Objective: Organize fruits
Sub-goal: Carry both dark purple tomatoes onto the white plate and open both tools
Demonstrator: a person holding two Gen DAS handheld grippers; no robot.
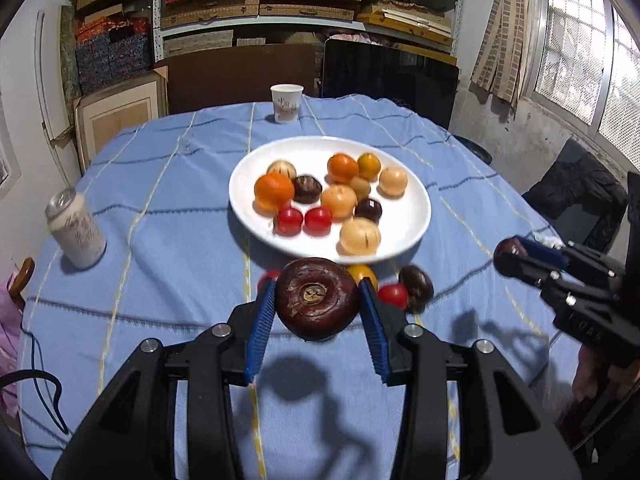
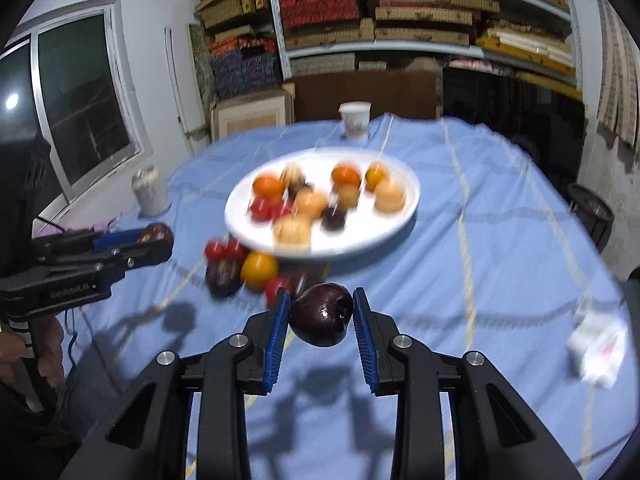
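A white plate (image 1: 416, 216) in the middle of the blue tablecloth holds several orange, tan, red and dark fruits. My left gripper (image 1: 318, 284) is shut on a dark maroon round fruit (image 1: 316, 300), lifted above the cloth in front of the plate. In the right wrist view my right gripper (image 2: 321, 294) is shut on a dark purple fruit (image 2: 322, 316), also off the cloth. Loose on the cloth before the plate lie a yellow fruit (image 2: 259, 270), red tomatoes (image 2: 224, 250) and a dark fruit (image 1: 416, 288). Each gripper shows in the other's view: the right gripper (image 1: 508, 258) and the left gripper (image 2: 160, 238).
A paper cup (image 1: 287, 102) stands at the table's far edge. A pale can (image 1: 76, 230) stands at the left. Crumpled white paper (image 2: 598, 350) lies at the right. A chair with a dark jacket (image 1: 576, 196) stands beside the table; shelves of boxes fill the back wall.
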